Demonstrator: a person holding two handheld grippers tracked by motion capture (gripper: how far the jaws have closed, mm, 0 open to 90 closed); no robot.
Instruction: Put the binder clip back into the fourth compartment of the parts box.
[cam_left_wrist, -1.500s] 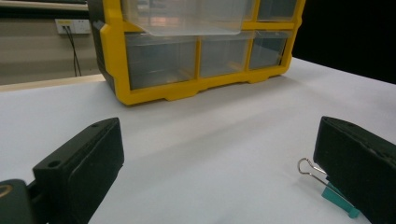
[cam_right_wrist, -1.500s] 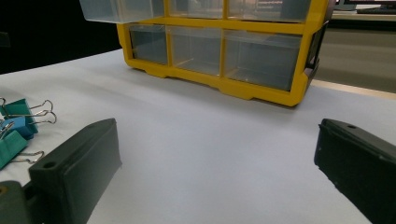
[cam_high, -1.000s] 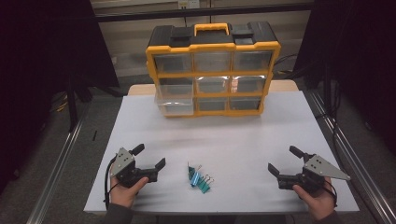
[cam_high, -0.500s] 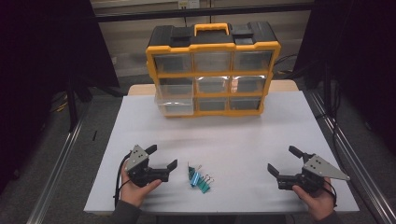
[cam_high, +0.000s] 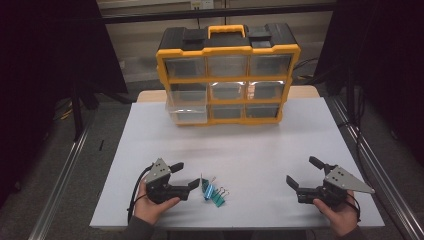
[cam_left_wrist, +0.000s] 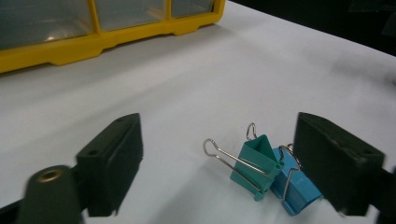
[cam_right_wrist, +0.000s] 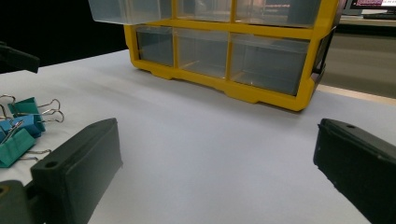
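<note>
Item: cluster of binder clips (cam_high: 214, 193), teal and blue, lying on the white desk (cam_high: 240, 145) near your edge, wire handles tangled together.

Left gripper (cam_high: 186, 176): just beside the clips, which sit between its jaws. The jaws have just been closing, but they are parted and press on nothing. In the left gripper view, the teal clip (cam_left_wrist: 256, 162) lies nearer the right jaw, with the blue clip (cam_left_wrist: 295, 185) touching it.

Right gripper (cam_high: 302, 172): well apart, jaws released, holding nothing.

Drawer cabinet (cam_high: 227, 75): yellow, at the far side of the desk, lower-left drawer (cam_high: 188, 109) pulled out.

Risks: your off-centre approach may push the clips aside; linked handles may drag a second clip along; smooth metal may slip out.
</note>
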